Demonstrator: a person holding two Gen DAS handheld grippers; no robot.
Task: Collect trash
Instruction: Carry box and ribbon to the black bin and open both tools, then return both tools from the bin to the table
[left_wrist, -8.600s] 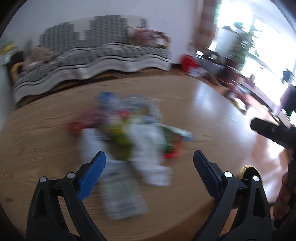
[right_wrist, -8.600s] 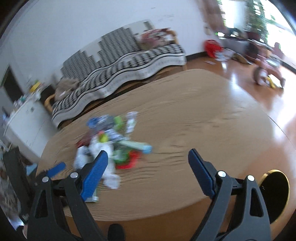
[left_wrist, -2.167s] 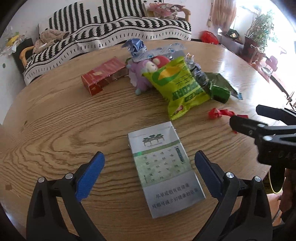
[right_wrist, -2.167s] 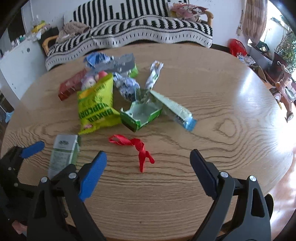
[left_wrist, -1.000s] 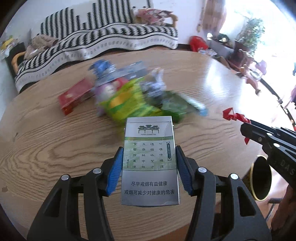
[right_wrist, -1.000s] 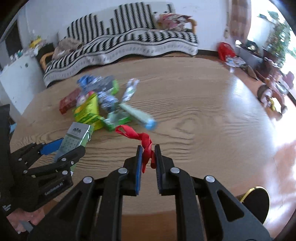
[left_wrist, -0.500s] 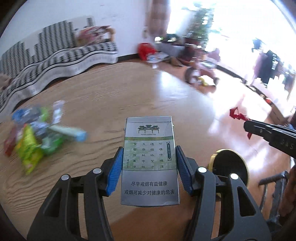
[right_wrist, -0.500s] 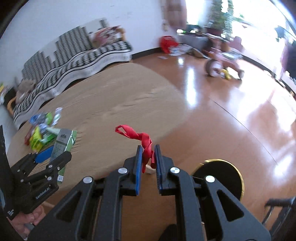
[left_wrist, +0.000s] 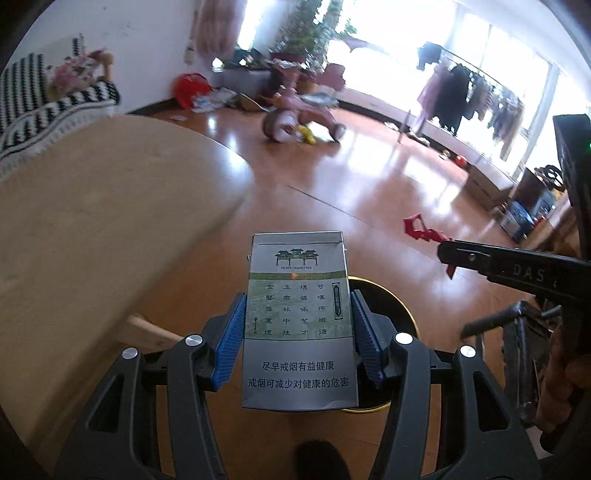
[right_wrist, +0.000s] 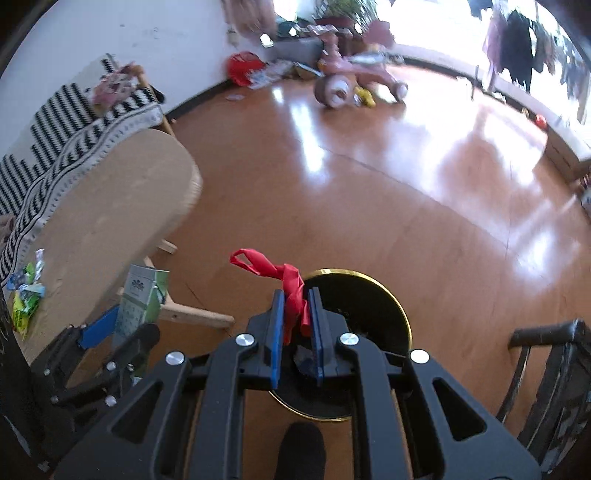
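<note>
Landmark: I take the black, gold-rimmed bin (right_wrist: 388, 314) on the floor as my reference.
Left claw (left_wrist: 299, 334): I have it clenched on a grey-green cigarette pack (left_wrist: 299, 317), held upright above the bin's near edge.
Right claw (right_wrist: 295, 321): I have it clamped on a red ribbon (right_wrist: 284, 280), which sticks up from the blue pads over the bin's opening.
Counter (right_wrist: 103, 206): round, wooden, to the left of the bin.
Remaining trash (right_wrist: 26, 291): crumpled green and blue wrappers lie on the counter, well apart from the bin.
Tricycle (right_wrist: 354, 77): pink, far beyond the bin.
</note>
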